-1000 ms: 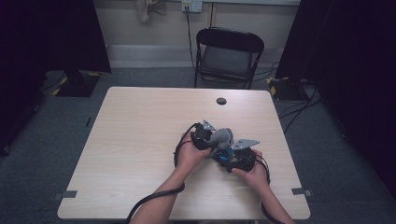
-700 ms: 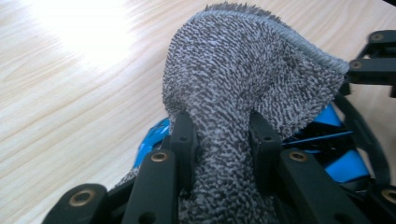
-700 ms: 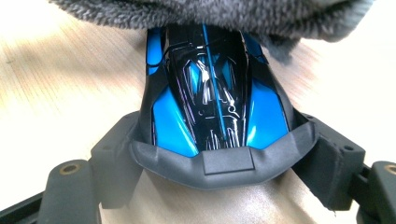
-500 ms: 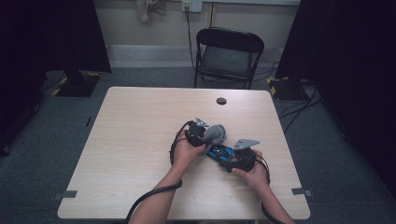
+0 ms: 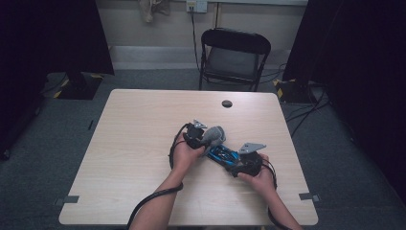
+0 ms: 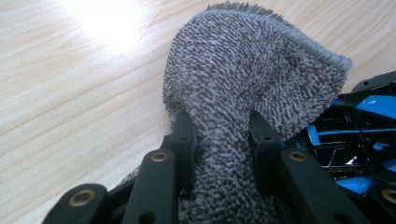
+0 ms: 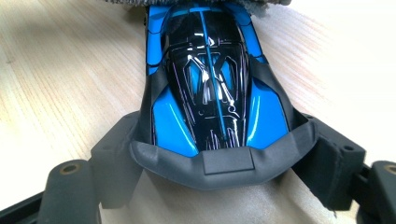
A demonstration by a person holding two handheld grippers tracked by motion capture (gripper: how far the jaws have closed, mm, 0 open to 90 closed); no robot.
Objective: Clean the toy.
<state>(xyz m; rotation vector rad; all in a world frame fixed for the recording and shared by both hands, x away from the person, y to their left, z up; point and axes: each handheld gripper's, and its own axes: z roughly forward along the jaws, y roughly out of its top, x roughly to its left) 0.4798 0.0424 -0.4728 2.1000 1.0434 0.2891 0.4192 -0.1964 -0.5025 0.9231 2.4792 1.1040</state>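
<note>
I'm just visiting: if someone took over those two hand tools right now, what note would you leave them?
Left gripper: shut on the grey cloth.
Right gripper: jaws clamp the blue toy car by one end, on the table.
Cloth sits against the car's far end.
Done: both things gripped, cloth at the car.
Left, probably: wipe along the car's body; how much is wiped I can't tell.

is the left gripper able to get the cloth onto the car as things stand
Probably yes. The left gripper is shut on the grey cloth, and the blue car, gripped at its rear by the right gripper, sits right beside it with nothing between.
</note>
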